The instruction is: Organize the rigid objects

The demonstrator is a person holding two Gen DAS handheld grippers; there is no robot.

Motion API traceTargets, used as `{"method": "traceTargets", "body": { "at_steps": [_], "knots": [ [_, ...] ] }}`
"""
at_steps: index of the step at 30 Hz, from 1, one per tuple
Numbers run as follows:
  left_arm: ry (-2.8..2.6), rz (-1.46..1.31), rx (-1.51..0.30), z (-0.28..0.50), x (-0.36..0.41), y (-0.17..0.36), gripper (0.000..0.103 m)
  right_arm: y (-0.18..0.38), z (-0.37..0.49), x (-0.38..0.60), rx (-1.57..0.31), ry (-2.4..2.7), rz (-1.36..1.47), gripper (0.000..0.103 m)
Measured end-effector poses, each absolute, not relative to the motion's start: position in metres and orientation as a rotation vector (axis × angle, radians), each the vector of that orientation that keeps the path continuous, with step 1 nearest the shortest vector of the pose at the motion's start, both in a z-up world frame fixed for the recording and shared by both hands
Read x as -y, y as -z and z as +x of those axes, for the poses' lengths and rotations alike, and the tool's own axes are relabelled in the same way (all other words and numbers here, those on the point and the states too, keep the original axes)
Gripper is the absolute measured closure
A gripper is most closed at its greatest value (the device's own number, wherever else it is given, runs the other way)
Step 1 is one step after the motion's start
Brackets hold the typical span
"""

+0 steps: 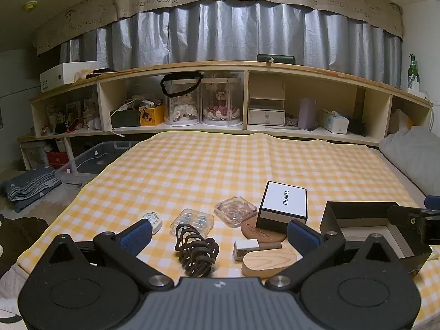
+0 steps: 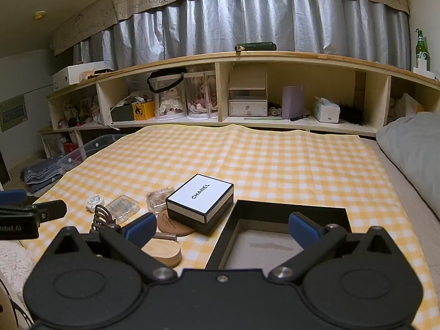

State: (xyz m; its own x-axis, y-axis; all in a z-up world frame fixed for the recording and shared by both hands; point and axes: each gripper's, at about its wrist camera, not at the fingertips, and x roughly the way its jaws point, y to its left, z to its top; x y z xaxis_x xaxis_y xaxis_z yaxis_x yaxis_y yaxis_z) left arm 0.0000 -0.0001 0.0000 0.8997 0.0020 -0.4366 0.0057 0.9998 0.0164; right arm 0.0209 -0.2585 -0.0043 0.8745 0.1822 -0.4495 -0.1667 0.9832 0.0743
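Grippers (image 1: 220,233) (image 2: 221,228) wide apart, empty

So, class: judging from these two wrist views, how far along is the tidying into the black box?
Done: nothing; the open black box is empty. In hand: nothing; the left gripper and right gripper are both open. Left: the CHANEL box, brown hair clip, wooden piece and clear cases lie loose on the checked cloth.

Bedroom, bed (image 2: 275,151), pillow (image 2: 412,148), curtains (image 2: 247,22)

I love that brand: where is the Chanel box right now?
In both views, the Chanel box sits on the yellow checked cloth, overlapping a round cork coaster, left of the open black box.
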Motion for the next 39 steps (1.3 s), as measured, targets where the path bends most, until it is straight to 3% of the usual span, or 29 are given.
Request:
{"method": "traceTargets", "body": {
  "at_steps": [39],
  "knots": [
    [0.003, 0.014, -0.452, 0.0, 0.0, 0.0, 0.0, 0.0042, 0.0217, 0.2565, -0.478, -0.187, 0.027, 0.0]
  ]
}}
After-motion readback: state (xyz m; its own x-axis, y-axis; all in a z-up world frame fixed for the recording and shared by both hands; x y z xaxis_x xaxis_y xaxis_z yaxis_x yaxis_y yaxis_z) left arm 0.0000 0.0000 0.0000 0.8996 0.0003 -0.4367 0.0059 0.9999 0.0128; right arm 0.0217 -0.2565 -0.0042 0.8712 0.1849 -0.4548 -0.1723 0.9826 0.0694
